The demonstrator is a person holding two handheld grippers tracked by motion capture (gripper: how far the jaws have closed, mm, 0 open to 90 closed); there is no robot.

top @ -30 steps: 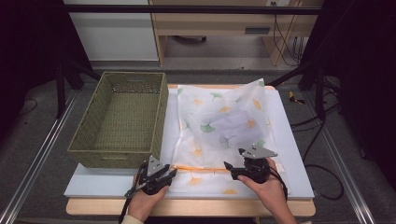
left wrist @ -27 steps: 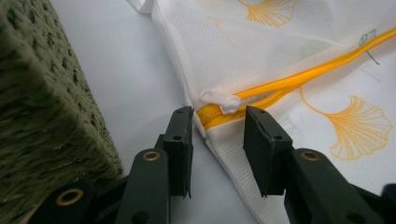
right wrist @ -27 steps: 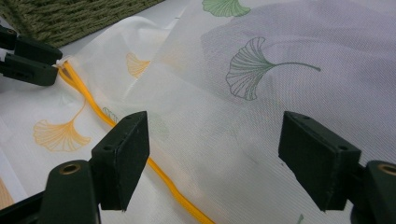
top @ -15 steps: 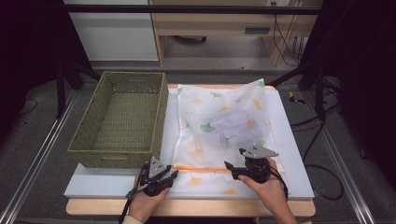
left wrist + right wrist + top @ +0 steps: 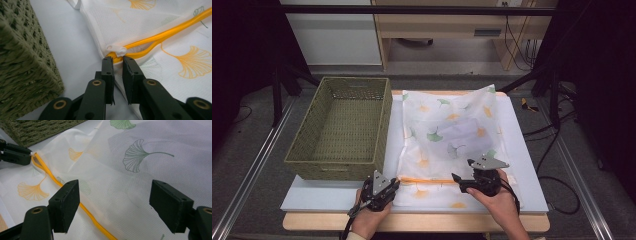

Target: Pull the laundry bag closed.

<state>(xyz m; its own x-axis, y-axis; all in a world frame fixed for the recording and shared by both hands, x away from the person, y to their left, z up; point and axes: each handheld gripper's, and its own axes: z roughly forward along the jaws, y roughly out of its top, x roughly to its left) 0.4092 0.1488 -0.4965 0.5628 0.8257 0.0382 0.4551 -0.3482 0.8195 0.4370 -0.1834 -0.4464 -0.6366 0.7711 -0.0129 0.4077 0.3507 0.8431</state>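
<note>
While no brand, label or writing can be read on any item, the stock runs as follows. Left gripper (image 5: 393, 186): jaws narrow, a slim gap between them, just been closing; tips at the white zip pull (image 5: 116, 49), whether the pads press on it cannot be told. Bag (image 5: 447, 135): white mesh with a ginkgo-leaf print in orange and green, lying flat on the table (image 5: 522, 150), directly ahead of both grippers; a pale folded item shows faintly through the mesh, beyond the right gripper. Zip (image 5: 427, 180): orange, running from the left gripper's tips across to the right gripper, partly parted into a loop just past the pull. Right gripper (image 5: 458, 179): jaws wide, hovering over the mesh with the zip passing under its left jaw; nothing held. Basket (image 5: 337, 127): green woven, close on the left gripper's left, its corner near that gripper's jaws, the main obstacle on that side. Open room: a strip of bare table between basket and bag, ahead of the left gripper; a bare margin beyond the bag's edge, right of the right gripper; the table's near edge lies just behind both hands.
</note>
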